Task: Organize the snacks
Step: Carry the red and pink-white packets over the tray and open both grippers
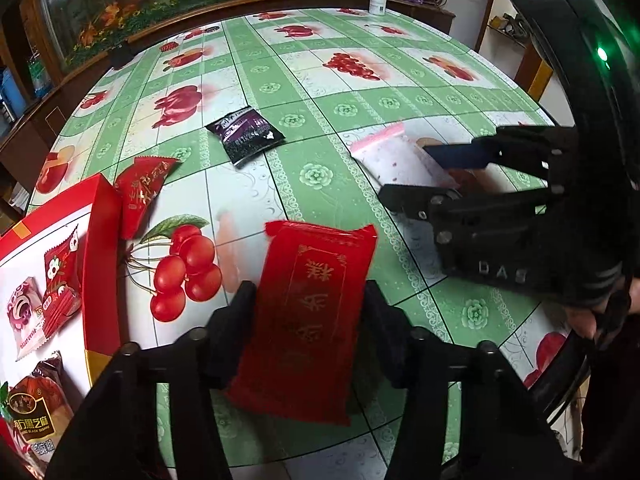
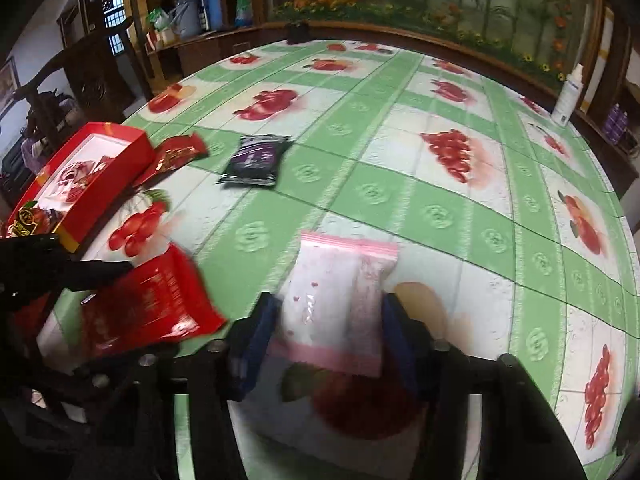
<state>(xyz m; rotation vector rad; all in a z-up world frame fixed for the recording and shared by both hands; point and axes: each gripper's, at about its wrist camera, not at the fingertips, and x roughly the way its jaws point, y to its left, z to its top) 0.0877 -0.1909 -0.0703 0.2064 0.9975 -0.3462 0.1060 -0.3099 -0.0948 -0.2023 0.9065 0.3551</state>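
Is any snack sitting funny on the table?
Yes. One small red packet leans tilted against the outside wall of the red box instead of lying inside it. The black packet lies alone, askew, mid-table.

left wrist: close, steeply down | right wrist: same | shared: table (image 1: 360, 92), red box (image 2: 100, 184)

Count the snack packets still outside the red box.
4: a large red packet between the left gripper's jaws, a pink-white packet between the right gripper's, a small red one against the box, a black one mid-table.
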